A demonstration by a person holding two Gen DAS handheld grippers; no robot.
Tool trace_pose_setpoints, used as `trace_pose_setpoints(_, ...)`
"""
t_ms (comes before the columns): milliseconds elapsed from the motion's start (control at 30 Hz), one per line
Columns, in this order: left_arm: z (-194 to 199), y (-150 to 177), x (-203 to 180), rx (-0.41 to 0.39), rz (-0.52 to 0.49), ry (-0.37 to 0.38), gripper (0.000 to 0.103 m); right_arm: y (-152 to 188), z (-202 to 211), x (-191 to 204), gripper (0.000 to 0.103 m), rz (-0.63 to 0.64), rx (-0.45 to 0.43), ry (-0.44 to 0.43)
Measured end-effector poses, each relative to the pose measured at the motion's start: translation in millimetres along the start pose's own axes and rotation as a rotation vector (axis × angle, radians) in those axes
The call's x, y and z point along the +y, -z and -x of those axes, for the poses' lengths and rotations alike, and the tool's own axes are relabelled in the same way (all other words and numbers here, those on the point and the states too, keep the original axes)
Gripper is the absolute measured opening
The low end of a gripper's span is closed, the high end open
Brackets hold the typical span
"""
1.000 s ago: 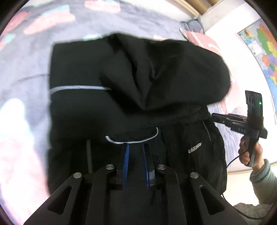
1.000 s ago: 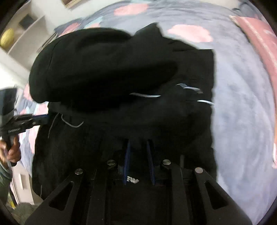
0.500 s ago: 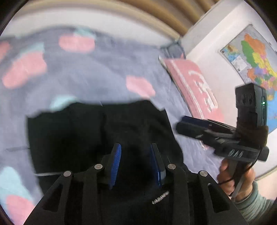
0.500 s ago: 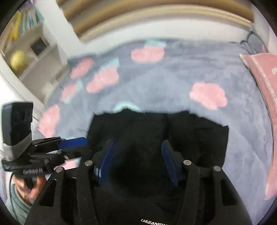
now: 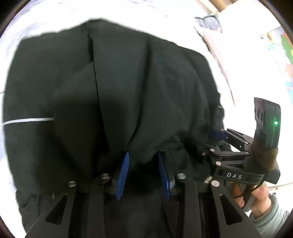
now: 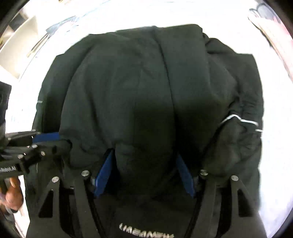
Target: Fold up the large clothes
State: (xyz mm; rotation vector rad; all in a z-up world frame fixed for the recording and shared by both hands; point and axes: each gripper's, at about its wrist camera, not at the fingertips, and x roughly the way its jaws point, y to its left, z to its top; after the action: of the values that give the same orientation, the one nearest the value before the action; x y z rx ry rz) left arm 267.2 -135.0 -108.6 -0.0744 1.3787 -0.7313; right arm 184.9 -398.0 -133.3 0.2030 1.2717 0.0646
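Risk, judged: folded top layer sliding or springing back open if released unevenly. Black jacket (image 5: 139, 87), bulky, matt, with thin white piping, heaped in soft folds across the middle of the pale bedcover (image 5: 55, 16). Left gripper (image 5: 143, 157) part open, fabric bunched between pads, grip unclear. Right gripper (image 6: 144, 159) jaws opening wide, cloth between them, not pinched

"DAS" in white on the right gripper (image 5: 217, 136)'s black body; upside-down white lettering, unreadable, on the black garment (image 6: 146, 91)

Matt black cloth jacket (image 5: 139, 87), ribbed blue pads (image 5: 123, 174).
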Motion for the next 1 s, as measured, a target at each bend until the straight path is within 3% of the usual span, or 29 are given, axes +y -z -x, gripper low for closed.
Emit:
trace_pose_setpoints(100,22,9,-18,-0.044,-0.041,0.015,0.034,14,31,9,0.07,0.015,-0.033,-0.01)
trace_pose_setpoints(200,28,32,-16,-0.067,-0.017,0.065,0.035,29,53,25,0.071,0.047,-0.09,-0.031)
trace_pose_setpoints(267,9,36,-13,-0.067,0.005,0.0,0.034,35,39,36,0.071,0.068,-0.065,-0.012)
trace_pose_setpoints(333,-16,36,-2,-0.044,0.059,-0.048,0.021,37,5,37,0.071,0.079,0.006,0.035)
trace_pose_setpoints(400,-40,37,9,-0.013,0.108,-0.047,0.02,36,-18,24,0.075,0.079,0.046,0.042)
trace_pose_setpoints(467,-48,41,14,-0.025,0.152,-0.013,0.02,39,-22,23,0.078,0.069,0.011,0.015)
trace_pose_setpoints(600,-36,56,13,-0.03,0.185,0.039,0.02,46,-14,21,0.078,0.069,0.008,0.014)
trace_pose_setpoints(700,-23,76,10,-0.022,0.149,0.024,0.02,56,-5,17,0.079,0.049,0.033,0.014)
trace_pose_setpoints(833,11,103,-1,-0.045,0.123,0.029,0.02,79,23,14,0.079,0.026,0.027,0.01)
trace_pose_setpoints(1000,50,126,7,-0.056,0.187,0.08,0.021,105,71,27,0.079,0.015,-0.017,0.018)
